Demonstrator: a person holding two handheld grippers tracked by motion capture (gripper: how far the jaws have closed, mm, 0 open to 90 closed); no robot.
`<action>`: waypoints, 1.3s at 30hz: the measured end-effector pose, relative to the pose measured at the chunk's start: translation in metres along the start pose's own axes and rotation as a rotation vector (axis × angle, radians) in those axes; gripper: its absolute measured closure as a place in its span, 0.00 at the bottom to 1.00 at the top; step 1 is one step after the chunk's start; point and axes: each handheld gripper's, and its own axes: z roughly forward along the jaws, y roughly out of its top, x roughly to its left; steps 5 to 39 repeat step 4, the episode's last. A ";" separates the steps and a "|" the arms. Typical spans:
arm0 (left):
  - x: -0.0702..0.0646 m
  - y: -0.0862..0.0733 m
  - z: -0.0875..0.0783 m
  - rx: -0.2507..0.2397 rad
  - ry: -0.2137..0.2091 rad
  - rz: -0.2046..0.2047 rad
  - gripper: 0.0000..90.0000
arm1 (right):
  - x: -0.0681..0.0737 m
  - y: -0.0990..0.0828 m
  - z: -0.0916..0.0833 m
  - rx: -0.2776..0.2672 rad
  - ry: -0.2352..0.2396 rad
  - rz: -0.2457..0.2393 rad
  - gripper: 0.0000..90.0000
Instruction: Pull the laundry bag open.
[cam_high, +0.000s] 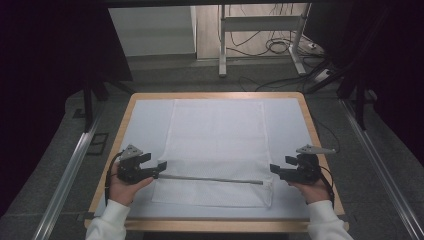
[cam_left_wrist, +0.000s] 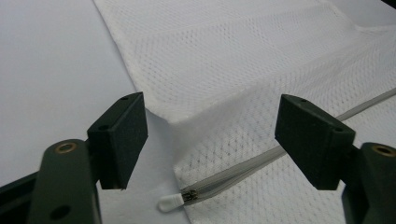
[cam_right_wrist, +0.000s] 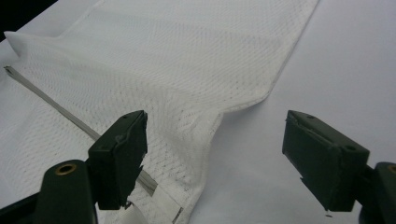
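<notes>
A white mesh bag (cam_high: 215, 140) lies flat in the middle of the table, with a grey zipper (cam_high: 210, 178) running across its near part. My left gripper (cam_high: 156, 163) stands open at the zipper's left end, nothing between its pads. In the left gripper view the zipper (cam_left_wrist: 243, 168) ends in a small white tab (cam_left_wrist: 169, 203) low between the open jaws (cam_left_wrist: 212, 135). My right gripper (cam_high: 281, 164) is open just past the bag's right edge. In the right gripper view the bag's raised edge (cam_right_wrist: 205, 126) lies between the wide jaws (cam_right_wrist: 215, 144), untouched.
The table has a wooden rim (cam_high: 125, 117) and a white cover (cam_high: 145, 125) under the bag. Metal rails (cam_high: 70, 170) run along both sides on the grey floor. A frame leg and cables (cam_high: 280, 45) stand beyond the far edge.
</notes>
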 end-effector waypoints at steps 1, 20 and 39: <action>0.001 -0.001 0.000 0.000 0.001 0.001 0.27 | -0.001 0.000 0.000 -0.006 -0.002 -0.001 0.23; 0.003 -0.002 0.001 0.006 0.007 0.007 0.27 | -0.003 -0.001 -0.002 -0.016 0.000 -0.005 0.23; 0.003 -0.002 0.001 0.006 0.007 0.007 0.27 | -0.003 -0.001 -0.002 -0.016 0.000 -0.005 0.23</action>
